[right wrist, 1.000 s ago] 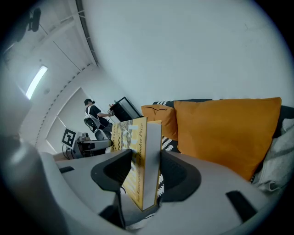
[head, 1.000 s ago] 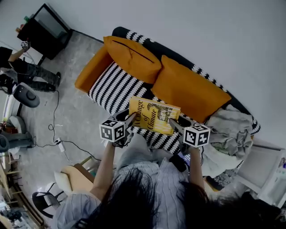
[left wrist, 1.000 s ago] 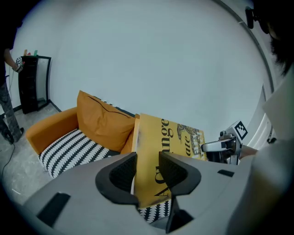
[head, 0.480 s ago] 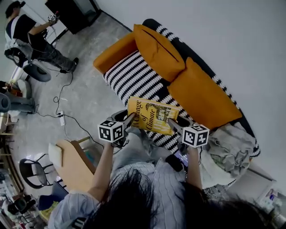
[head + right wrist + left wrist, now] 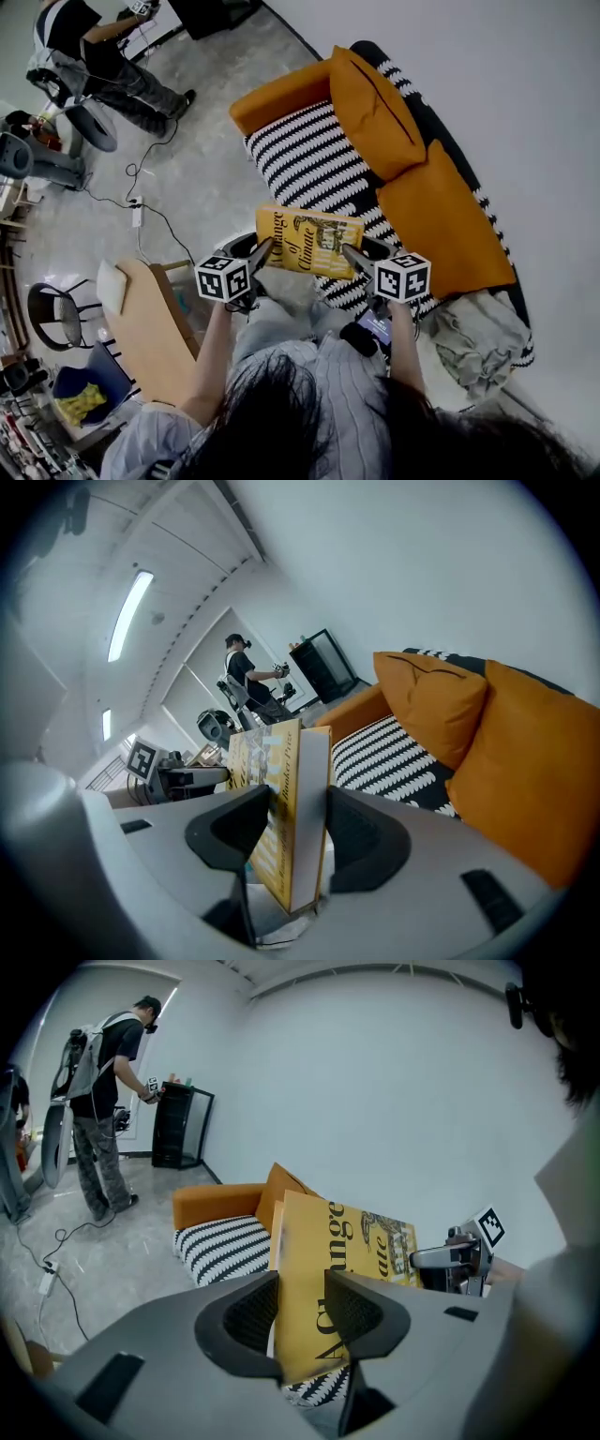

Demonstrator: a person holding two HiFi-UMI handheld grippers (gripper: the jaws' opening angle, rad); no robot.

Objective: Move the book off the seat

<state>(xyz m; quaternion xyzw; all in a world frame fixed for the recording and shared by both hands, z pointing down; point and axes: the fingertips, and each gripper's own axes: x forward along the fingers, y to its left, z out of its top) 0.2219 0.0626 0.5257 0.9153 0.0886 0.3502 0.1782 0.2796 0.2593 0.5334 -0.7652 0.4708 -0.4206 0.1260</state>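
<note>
A thick yellow book (image 5: 306, 240) hangs in the air in front of the sofa's black-and-white striped seat (image 5: 314, 169), held by both ends. My left gripper (image 5: 262, 253) is shut on the book's left edge; in the left gripper view the yellow cover (image 5: 328, 1288) stands between the jaws (image 5: 292, 1314). My right gripper (image 5: 352, 257) is shut on the right edge, and in the right gripper view the book's page block (image 5: 305, 808) fills the gap between the jaws (image 5: 286, 832). The opposite gripper (image 5: 459, 1258) shows beyond the book.
Two orange cushions (image 5: 375, 108) lean on the sofa back, with an orange armrest (image 5: 281, 92) at the left end and a grey blanket (image 5: 473, 333) at the right. A wooden chair (image 5: 141, 323) stands at my left. Another person (image 5: 94, 56) stands by a black cabinet (image 5: 178, 1124); cables (image 5: 141, 202) cross the floor.
The view has swung so the sofa slides right and up. The book stays gripped between both grippers and now hangs nearer the seat's front edge, over my lap.
</note>
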